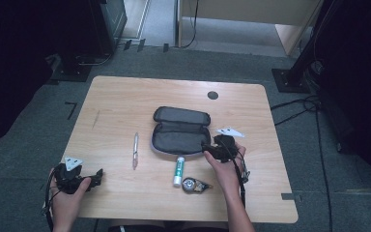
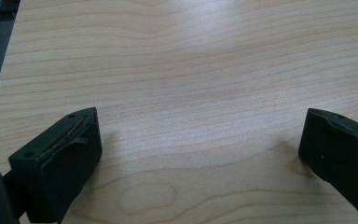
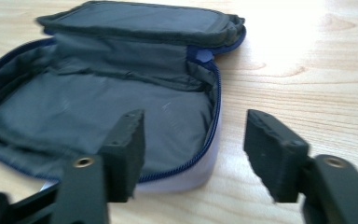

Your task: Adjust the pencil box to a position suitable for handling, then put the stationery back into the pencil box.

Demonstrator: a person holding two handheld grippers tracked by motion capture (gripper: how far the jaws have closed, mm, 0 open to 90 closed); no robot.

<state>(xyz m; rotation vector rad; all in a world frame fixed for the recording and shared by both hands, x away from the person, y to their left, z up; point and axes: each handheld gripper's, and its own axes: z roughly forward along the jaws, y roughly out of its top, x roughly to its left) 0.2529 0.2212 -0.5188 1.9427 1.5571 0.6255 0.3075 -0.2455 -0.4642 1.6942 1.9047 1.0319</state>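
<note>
Light wooden table (image 1: pixel 121 101); on it an open pouch (image 1: pixel 181 131), pen (image 1: pixel 135 150), tube (image 1: pixel 178 171), tape measure (image 1: pixel 191 184).

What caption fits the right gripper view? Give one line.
Open hand-held gripper at the corner of an unzipped, empty pouch on a wooden table.

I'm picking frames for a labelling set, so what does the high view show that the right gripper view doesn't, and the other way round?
Only the high view takes in the pen, the green-and-white tube, the small round gadget, both hands, the left tongs and the floor around the table. Only the right gripper view shows, close up, the case's blue zipper edge and creased grey lining, with the right tongs open over its near corner and nothing between them. Both share the open pencil case and the wooden table.
</note>
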